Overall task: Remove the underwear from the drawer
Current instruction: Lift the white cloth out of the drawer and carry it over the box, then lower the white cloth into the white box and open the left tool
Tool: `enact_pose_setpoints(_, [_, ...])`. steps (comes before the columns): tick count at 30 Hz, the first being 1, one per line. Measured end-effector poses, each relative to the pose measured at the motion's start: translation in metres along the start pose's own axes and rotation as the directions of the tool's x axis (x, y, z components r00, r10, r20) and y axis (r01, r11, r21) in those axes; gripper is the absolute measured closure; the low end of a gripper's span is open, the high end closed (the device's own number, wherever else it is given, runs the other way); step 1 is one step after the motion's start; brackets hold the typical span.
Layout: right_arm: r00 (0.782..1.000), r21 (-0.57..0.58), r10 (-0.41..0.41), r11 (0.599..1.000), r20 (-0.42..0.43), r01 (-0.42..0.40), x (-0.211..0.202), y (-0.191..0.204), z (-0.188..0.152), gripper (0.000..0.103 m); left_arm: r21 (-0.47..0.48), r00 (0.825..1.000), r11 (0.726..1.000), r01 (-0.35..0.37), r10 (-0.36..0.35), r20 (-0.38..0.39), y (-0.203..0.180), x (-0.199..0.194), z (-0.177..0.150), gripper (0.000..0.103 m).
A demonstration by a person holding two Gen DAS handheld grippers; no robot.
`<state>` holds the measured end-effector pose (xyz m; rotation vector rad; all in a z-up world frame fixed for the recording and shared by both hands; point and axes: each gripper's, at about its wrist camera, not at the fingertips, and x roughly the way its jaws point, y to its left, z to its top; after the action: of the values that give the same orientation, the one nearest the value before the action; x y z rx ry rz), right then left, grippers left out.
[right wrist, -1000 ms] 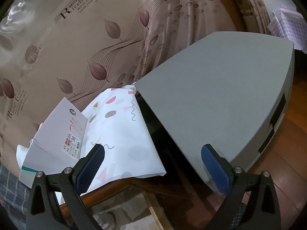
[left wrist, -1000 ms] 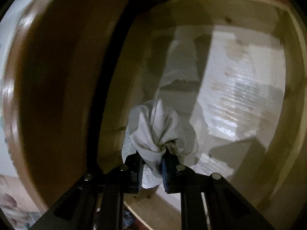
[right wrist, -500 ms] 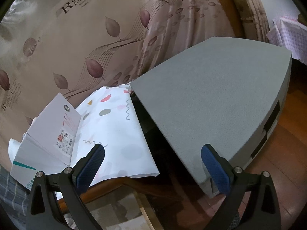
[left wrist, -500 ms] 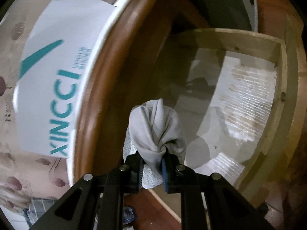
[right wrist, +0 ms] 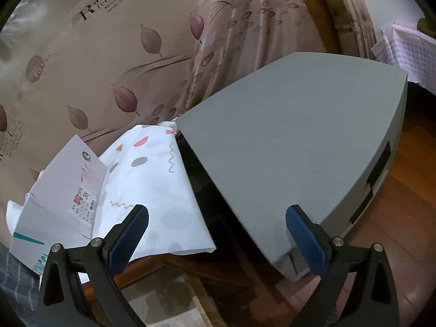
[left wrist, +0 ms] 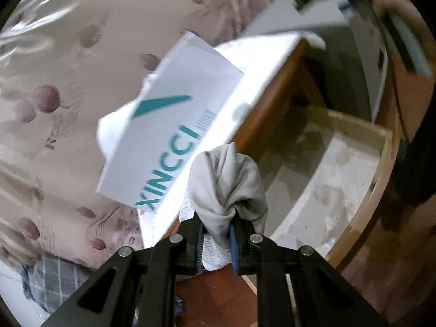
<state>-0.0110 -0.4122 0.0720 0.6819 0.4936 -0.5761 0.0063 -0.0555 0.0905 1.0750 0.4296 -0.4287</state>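
The left tool point(left wrist: 216, 238) is squeezing tight on the grey underwear point(left wrist: 227, 188). The cloth is bunching up in a soft lump past the blue pads point(left wrist: 233, 241), and a bit of white patterned cloth is hanging out under them. The underwear is hanging in the air, above the open wooden drawer point(left wrist: 381, 188) and near its left edge. It is not touching the drawer. The drawer's bottom is showing pale, shiny lining paper point(left wrist: 327, 179).

Left of the drawer, a white box point(left wrist: 174, 125) with teal letters is lying on a white cloth. Past the box, a pink bed cover point(left wrist: 68, 87) with leaf shapes is filling the view.

The right tool point(right wrist: 216, 234) is standing wide open with nothing between its blue pads point(right wrist: 306, 241). It is hovering far from the drawer, which barely shows below it. In front of it is a big grey flat box point(right wrist: 294, 141), on the right. Left of that box, a white cloth with coloured shapes point(right wrist: 152, 179) is lying under a white card with a label point(right wrist: 73, 185).
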Motion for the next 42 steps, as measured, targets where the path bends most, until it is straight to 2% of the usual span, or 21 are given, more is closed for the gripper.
enact_pose_setpoints(6, [0.999, -0.015, -0.049, 0.999, 0.008, 0.049, 0.000, -0.001, 0.000, 0.003, -0.181, 1.000, 0.983, -0.001, 0.007, 0.028, 0.064, -0.031, 0.021, 0.088])
enact_pose_setpoints(9, [0.997, -0.028, -0.069, 0.997, 0.021, 0.070, -0.001, 0.001, 0.001, 0.003, -0.254, 0.997, 0.966, -0.050, 0.063, 0.043, 0.098, -0.038, 0.037, 0.088])
enact_pose_setpoints(13, [0.985, -0.095, -0.151, 0.983, 0.080, 0.159, -0.008, 0.010, 0.002, 0.003, -0.368, 0.989, 0.922, -0.122, 0.142, 0.030, 0.154, -0.041, 0.067, 0.088])
enact_pose_setpoints(15, [0.976, -0.125, -0.187, 0.972, 0.109, 0.200, -0.011, 0.013, 0.003, 0.003, -0.425, 0.991, 0.898, -0.115, 0.134, 0.016, 0.174, -0.034, 0.078, 0.088])
enact_pose_setpoints(16, [0.974, -0.133, -0.196, 0.968, 0.117, 0.211, -0.013, 0.014, 0.003, 0.003, -0.465, 0.991, 0.878, -0.115, 0.133, 0.006, 0.189, -0.027, 0.087, 0.087])
enact_pose_setpoints(19, [0.969, -0.167, -0.204, 0.960, 0.143, 0.226, -0.016, 0.020, 0.003, 0.003, -0.513, 0.992, 0.851, -0.108, 0.123, -0.005, 0.217, -0.008, 0.107, 0.087])
enact_pose_setpoints(21, [0.968, -0.197, -0.195, 0.954, 0.159, 0.224, -0.018, 0.025, 0.002, 0.003, -0.548, 0.996, 0.832, -0.084, 0.089, -0.017, 0.235, 0.007, 0.119, 0.087])
enact_pose_setpoints(22, [0.968, -0.206, -0.192, 0.953, 0.162, 0.224, -0.018, 0.027, 0.002, 0.003, -0.583, 0.997, 0.809, -0.071, 0.072, -0.021, 0.247, 0.019, 0.125, 0.087])
enact_pose_setpoints(23, [0.967, -0.224, -0.189, 0.948, 0.170, 0.224, -0.018, 0.031, 0.001, 0.003, -0.597, 0.998, 0.800, -0.060, 0.057, -0.023, 0.253, 0.025, 0.128, 0.087])
enact_pose_setpoints(28, [0.968, -0.262, -0.170, 0.941, 0.185, 0.215, -0.020, 0.040, -0.002, 0.003, -0.669, 0.997, 0.739, -0.072, 0.040, -0.062, 0.282, 0.072, 0.146, 0.087])
enact_pose_setpoints(30, [0.968, -0.268, -0.163, 0.940, 0.191, 0.211, -0.020, 0.041, -0.002, 0.003, -0.690, 0.997, 0.720, -0.067, 0.016, -0.080, 0.288, 0.090, 0.150, 0.087])
enact_pose_setpoints(32, [0.968, -0.276, -0.159, 0.938, 0.194, 0.210, -0.021, 0.043, -0.003, 0.003, -0.725, 0.995, 0.687, -0.055, -0.019, -0.094, 0.293, 0.109, 0.150, 0.087])
enact_pose_setpoints(35, [0.971, -0.292, -0.150, 0.935, 0.185, 0.200, -0.019, 0.047, -0.005, 0.003, -0.756, 0.988, 0.654, -0.026, -0.096, -0.117, 0.295, 0.142, 0.147, 0.087])
enact_pose_setpoints(38, [0.974, -0.307, -0.140, 0.933, 0.177, 0.190, -0.018, 0.050, -0.007, 0.003, -0.764, 0.978, 0.645, -0.012, -0.153, -0.145, 0.289, 0.169, 0.141, 0.087])
enact_pose_setpoints(42, [0.977, -0.339, -0.131, 0.923, 0.171, 0.183, -0.016, 0.057, -0.010, 0.003, -0.789, 0.957, 0.615, 0.013, -0.236, -0.168, 0.275, 0.200, 0.124, 0.087])
